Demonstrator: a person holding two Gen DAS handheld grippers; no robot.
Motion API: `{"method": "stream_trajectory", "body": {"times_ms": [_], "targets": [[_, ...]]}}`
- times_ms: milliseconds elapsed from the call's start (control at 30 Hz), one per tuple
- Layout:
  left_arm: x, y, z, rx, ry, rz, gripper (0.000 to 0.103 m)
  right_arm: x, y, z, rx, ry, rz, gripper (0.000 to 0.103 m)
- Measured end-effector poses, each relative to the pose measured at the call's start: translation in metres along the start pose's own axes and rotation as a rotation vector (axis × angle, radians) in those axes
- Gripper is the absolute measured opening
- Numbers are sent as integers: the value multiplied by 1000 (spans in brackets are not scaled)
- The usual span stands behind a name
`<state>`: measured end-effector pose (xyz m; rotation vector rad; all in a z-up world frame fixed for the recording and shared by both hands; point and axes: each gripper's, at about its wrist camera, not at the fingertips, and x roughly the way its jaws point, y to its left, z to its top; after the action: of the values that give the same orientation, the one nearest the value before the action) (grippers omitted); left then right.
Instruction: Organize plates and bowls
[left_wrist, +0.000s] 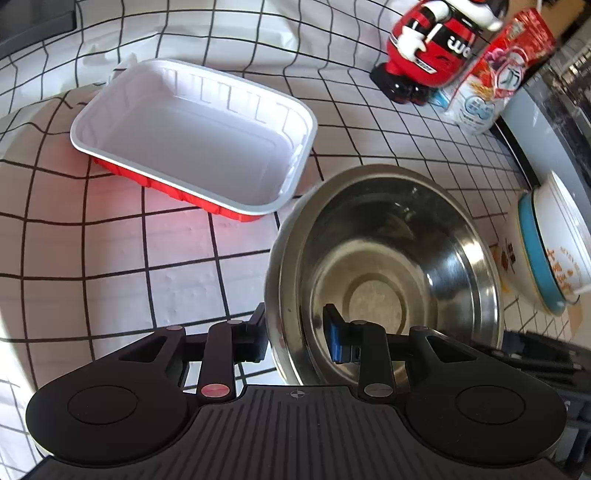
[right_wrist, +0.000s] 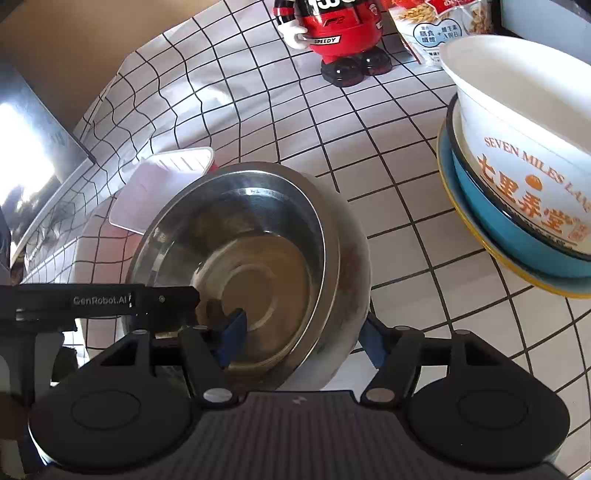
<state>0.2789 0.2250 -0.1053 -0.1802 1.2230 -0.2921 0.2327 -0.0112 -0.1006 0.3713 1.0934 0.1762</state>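
Observation:
A steel bowl (left_wrist: 388, 258) (right_wrist: 258, 258) sits on the gridded tablecloth with both grippers at its near rim. My left gripper (left_wrist: 295, 318) straddles the rim, one finger outside and the blue pad inside. The pad stands off the inner wall, so it is open. My right gripper (right_wrist: 301, 325) has its blue pad (right_wrist: 232, 338) against the inside and the other finger on the outer wall, shut on the bowl. A white bowl with orange lettering (right_wrist: 517, 122) (left_wrist: 554, 240) is nested in a blue bowl (right_wrist: 517, 236) on a yellow-rimmed plate (right_wrist: 480, 236).
A rectangular tray, red outside and white inside (left_wrist: 192, 136) (right_wrist: 166, 188), lies beyond the steel bowl. A red figurine (left_wrist: 424, 48) (right_wrist: 332, 33) and a snack packet (left_wrist: 491, 81) (right_wrist: 432, 37) stand at the back. A dark ledge (left_wrist: 535, 122) borders the right side.

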Motion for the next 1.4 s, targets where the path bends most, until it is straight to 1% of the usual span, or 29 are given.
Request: {"method": "stream_trajectory", "body": {"times_ms": [167, 267, 367, 467, 500, 600, 700, 767, 867, 1000, 1067, 1100, 1133, 1167, 1267, 1333, 1400], "targets": [[0, -3, -1, 10, 2, -8, 38, 2, -2, 5, -21, 14, 2, 67], [2, -7, -1, 15, 1, -19, 41, 2, -3, 6, -21, 17, -13, 67], [7, -14, 2, 37, 4, -20, 41, 1, -8, 7, -10, 15, -24, 67], [12, -20, 7, 38, -3, -18, 41, 0, -16, 11, -3, 16, -15, 67], [13, -20, 8, 30, -6, -19, 40, 0, -18, 11, -11, 21, -11, 67], [13, -14, 11, -54, 0, -33, 39, -3, -15, 11, -70, 51, -8, 67], [2, -9, 8, -109, -24, -39, 38, -12, -9, 8, -151, 49, -24, 67], [-13, -7, 4, -140, -65, -19, 38, -21, -7, 8, -184, 41, -28, 67], [-39, -6, -2, -183, -130, -6, 38, -44, 2, 10, -270, -24, -6, 67], [-62, -8, -3, -228, -210, -71, 38, -68, 13, 23, -357, -110, 55, 69], [-68, -13, -2, -243, -233, -94, 38, -72, 16, 31, -387, -146, 69, 69], [-70, -18, -2, -244, -247, -103, 34, -74, 17, 34, -399, -156, 73, 69], [-76, -25, -3, -235, -278, -109, 30, -75, 18, 38, -416, -167, 82, 69], [-80, -31, -5, -224, -309, -102, 21, -76, 20, 42, -433, -178, 89, 69], [-96, -53, -5, -196, -408, -57, 19, -88, 17, 54, -471, -246, 77, 70], [-105, -70, -4, -163, -476, -30, 18, -97, 8, 63, -484, -299, 76, 74], [-113, -89, -2, -136, -540, 0, 18, -107, -4, 73, -492, -349, 70, 82]]}}
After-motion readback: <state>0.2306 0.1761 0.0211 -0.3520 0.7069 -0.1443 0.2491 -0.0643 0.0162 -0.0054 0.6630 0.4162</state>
